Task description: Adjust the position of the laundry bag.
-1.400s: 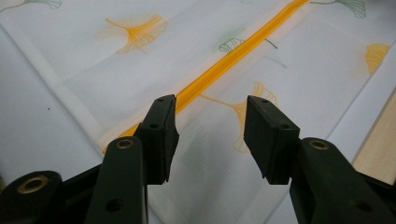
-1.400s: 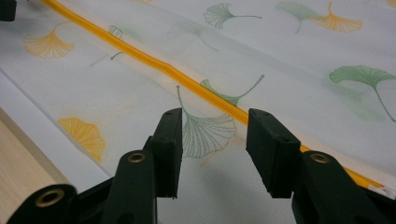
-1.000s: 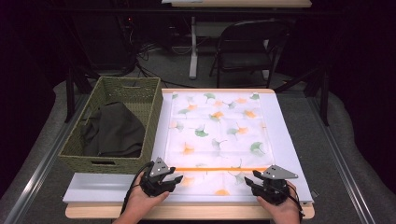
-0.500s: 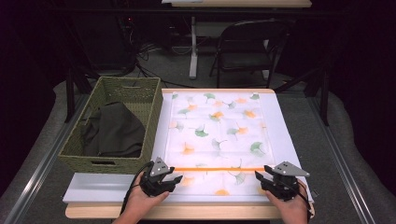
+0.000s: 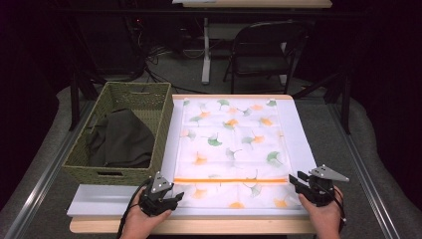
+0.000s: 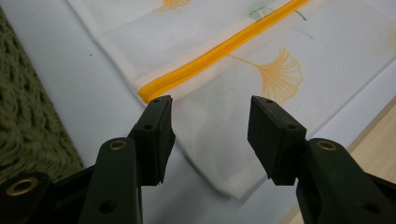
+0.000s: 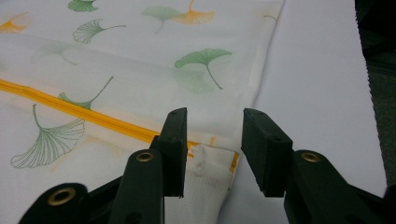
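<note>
Nearest me, the left gripper (image 5: 175, 197) has just been opening; its jaws stand apart over the near left corner of the laundry bag (image 5: 234, 149), pressing nothing. The right gripper (image 5: 294, 181) has been closing, jaws still apart around the zipper (image 5: 231, 180) end. The thin, leaf-printed mesh bag lies flat on the white mat (image 5: 303, 149). Farther left, a woven basket (image 5: 84, 154) holds dark cloth (image 5: 122, 139).

the high view looks forward and down from above the counter's (image 5: 124, 204) near edge, taking in its whole top. each gripper view sits low and close, looking along its own jaws. all three share the laundry bag's (image 5: 234, 144) orange zipper (image 5: 231, 180), its left end (image 6: 154, 91) and right end (image 7: 231, 161).
</note>
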Demonstrator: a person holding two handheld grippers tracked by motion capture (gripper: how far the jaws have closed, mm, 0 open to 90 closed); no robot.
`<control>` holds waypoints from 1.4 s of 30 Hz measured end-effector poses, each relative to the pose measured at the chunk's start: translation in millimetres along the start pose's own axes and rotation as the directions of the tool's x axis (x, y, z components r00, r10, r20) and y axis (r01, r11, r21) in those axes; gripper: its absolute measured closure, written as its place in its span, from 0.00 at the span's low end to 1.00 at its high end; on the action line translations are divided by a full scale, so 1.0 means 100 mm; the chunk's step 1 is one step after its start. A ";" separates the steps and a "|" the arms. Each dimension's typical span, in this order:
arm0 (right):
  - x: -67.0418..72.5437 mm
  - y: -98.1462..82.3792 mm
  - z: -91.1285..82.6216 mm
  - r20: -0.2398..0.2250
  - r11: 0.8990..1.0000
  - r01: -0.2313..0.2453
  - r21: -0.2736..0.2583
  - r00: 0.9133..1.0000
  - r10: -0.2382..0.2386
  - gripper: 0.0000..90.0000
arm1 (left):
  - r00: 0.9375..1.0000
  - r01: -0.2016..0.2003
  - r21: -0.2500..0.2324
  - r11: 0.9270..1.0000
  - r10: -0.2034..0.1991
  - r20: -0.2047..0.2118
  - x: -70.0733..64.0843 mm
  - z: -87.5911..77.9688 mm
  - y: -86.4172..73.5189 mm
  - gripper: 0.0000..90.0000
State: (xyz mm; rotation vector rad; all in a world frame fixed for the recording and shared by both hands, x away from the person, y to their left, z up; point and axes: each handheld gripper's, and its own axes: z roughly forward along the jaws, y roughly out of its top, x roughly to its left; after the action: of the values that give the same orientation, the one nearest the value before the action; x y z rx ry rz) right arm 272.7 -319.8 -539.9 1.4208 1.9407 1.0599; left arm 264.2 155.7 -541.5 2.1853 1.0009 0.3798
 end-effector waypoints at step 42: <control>-0.37 0.17 0.53 0.022 0.991 -0.112 0.072 0.994 0.111 0.72 | 0.999 0.037 0.044 0.998 -0.035 -0.032 -0.04 0.16 -0.06 0.87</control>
State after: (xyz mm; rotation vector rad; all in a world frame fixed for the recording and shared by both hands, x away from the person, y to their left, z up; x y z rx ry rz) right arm 334.9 -337.1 -557.4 1.5894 1.9245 1.0310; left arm 266.6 148.3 -557.0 2.2041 1.0735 0.3789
